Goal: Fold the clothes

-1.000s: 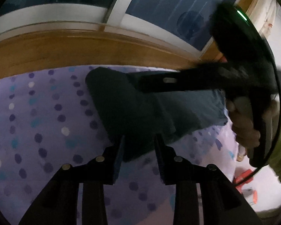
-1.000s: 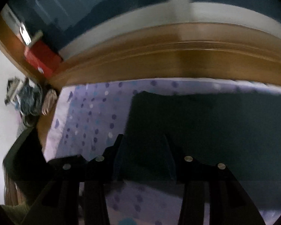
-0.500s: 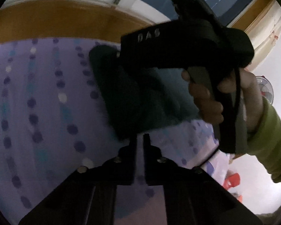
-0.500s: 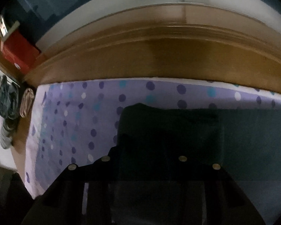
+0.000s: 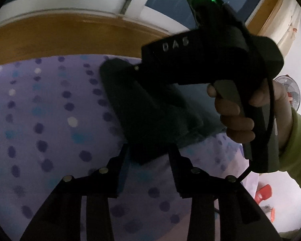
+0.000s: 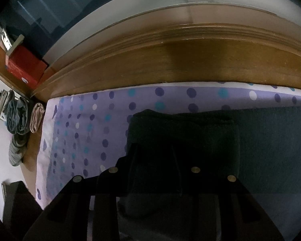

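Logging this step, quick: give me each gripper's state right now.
Left gripper: open, the garment corner lies between its fingers, not clamped.
Right gripper: cannot tell, dark cloth covers its fingertips.

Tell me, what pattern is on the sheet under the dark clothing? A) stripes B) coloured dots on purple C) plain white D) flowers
B: the sheet around the dark garment is pale purple with rows of dark purple, teal and white dots, seen in both wrist views.
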